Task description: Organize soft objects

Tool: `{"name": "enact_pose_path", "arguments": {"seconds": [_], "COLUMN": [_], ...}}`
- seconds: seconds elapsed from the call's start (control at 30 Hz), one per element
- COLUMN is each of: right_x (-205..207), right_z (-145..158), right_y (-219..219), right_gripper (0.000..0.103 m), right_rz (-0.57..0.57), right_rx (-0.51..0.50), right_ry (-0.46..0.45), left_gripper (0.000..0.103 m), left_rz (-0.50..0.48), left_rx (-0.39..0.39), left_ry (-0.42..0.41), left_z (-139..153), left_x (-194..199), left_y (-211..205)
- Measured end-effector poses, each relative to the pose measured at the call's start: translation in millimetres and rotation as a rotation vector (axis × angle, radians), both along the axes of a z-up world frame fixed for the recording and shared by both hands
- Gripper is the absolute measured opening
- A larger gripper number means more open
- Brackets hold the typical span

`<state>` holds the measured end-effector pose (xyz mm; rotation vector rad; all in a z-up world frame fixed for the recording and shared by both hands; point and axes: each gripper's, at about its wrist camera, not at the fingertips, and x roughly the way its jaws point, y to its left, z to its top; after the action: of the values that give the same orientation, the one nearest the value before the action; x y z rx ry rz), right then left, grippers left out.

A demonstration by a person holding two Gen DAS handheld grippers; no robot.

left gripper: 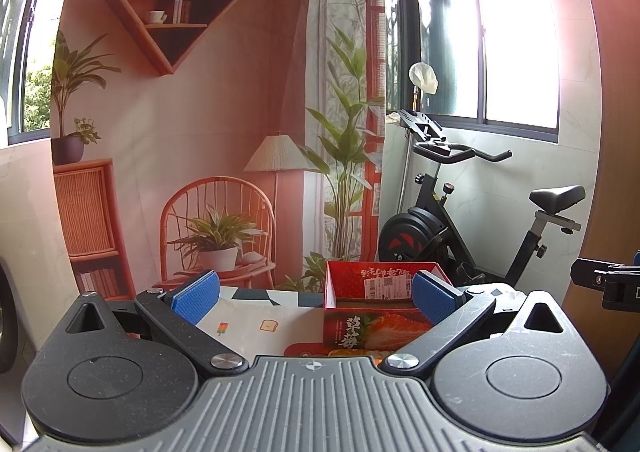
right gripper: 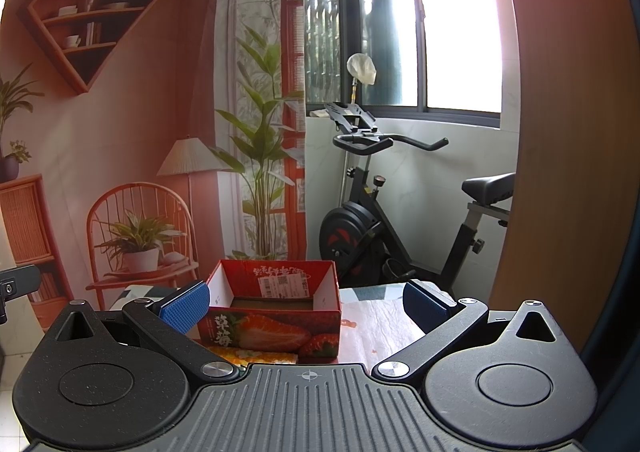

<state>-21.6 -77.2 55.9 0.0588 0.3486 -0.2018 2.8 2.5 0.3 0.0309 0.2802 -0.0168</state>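
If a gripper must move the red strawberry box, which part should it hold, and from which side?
Probably a side wall at the rim, from above. The box stands upright with its top open, so one finger could go inside and one outside. The right gripper, open, faces it most squarely.

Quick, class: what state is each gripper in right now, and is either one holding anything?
Left gripper: open, holding nothing.
Right gripper: open, holding nothing.
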Motion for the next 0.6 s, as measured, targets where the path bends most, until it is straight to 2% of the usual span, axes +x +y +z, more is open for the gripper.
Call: {"name": "enact_pose_path", "arguments": {"seconds": [0.6], "right_x": [1.7], "right_z": [-3.5], "right_y": [1.1], "right_gripper": [0.103], "right_rz": [0.016], "right_rx": [0.010], "right_ry": [-0.007], "left_gripper": [0.103], "left_rz": [0.008], "left_rx": [0.004], "left_ry": [0.003], "left_z": [-6.4], "left_x": [3.1], "left_y": [-0.5]}}
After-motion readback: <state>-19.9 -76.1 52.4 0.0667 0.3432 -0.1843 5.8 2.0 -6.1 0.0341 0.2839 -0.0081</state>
